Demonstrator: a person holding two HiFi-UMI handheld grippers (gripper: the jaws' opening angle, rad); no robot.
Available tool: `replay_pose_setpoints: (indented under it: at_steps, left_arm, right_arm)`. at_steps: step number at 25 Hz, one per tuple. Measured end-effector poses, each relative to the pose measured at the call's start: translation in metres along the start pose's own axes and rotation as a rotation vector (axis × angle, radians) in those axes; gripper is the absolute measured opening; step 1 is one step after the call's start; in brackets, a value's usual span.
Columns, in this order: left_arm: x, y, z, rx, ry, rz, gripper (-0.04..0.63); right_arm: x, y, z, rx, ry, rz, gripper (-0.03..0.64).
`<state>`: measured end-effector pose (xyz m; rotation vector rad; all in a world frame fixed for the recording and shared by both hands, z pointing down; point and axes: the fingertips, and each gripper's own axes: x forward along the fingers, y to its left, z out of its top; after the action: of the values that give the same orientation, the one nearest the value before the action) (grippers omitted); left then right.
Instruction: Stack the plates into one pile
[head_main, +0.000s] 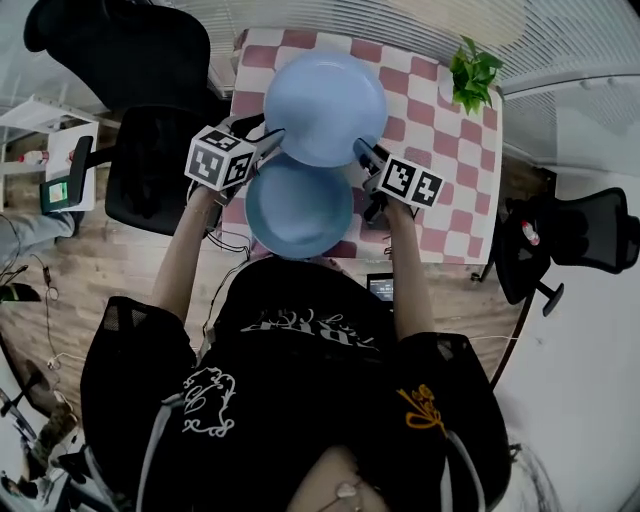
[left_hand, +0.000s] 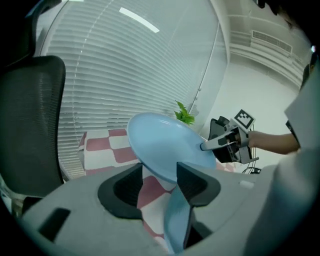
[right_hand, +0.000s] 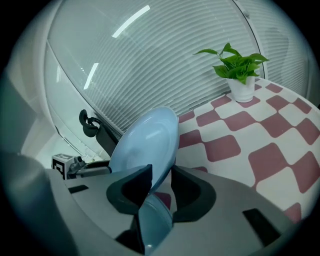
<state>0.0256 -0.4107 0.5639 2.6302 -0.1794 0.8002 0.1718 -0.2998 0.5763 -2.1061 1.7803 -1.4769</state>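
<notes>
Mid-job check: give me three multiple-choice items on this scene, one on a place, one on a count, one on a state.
1. Where on the table does the potted plant stand?
A near left corner; B far right corner; C middle
2. How many blue plates show?
A one; B two; C four
3. What holds the upper plate?
A one hand-held gripper alone; B nothing; C both hand-held grippers

Answers:
1 B, the head view shows it at that corner.
2 B, the upper plate and the lower plate.
3 C, the left hand-held gripper and the right hand-held gripper each clamp its rim.
</notes>
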Motion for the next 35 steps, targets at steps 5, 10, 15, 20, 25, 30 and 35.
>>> replay_pose_setpoints:
  at_steps: [5,10,15,20,25,30,35]
  left_arm:
    - [-0.034,-0.048,-0.035,-0.037,-0.009,0.062,0.218]
    - [-0.058,-0.088,-0.09,-0.108,0.027,0.137,0.218]
    - [-0.075,-0.119,-0.139,-0.173,0.077,0.198,0.218]
    - [-0.082,-0.136,-0.176,-0.221,0.121,0.221,0.218]
    - [-0.082,-0.146,-0.197,-0.258,0.145,0.231,0.218]
    - [-0.08,-0.141,-0.2,-0.299,0.115,0.253,0.216]
    - [-0.077,-0.138,-0.2,-0.247,0.145,0.274,0.218]
  right_arm:
    - [-0.041,0.009,-0.038,-0.039,0.027,0.017,0.118]
    - [-0.069,0.011,-0.088,-0.081,0.085,0.02,0.115]
    - [-0.086,0.008,-0.136,-0.111,0.161,0.033,0.115]
    - [-0.093,0.003,-0.17,-0.115,0.222,0.034,0.115]
    - [-0.098,-0.002,-0.187,-0.117,0.24,0.036,0.115]
    - [-0.096,-0.004,-0.191,-0.071,0.234,0.066,0.117]
    - [-0.093,-0.005,-0.192,-0.051,0.224,0.067,0.117]
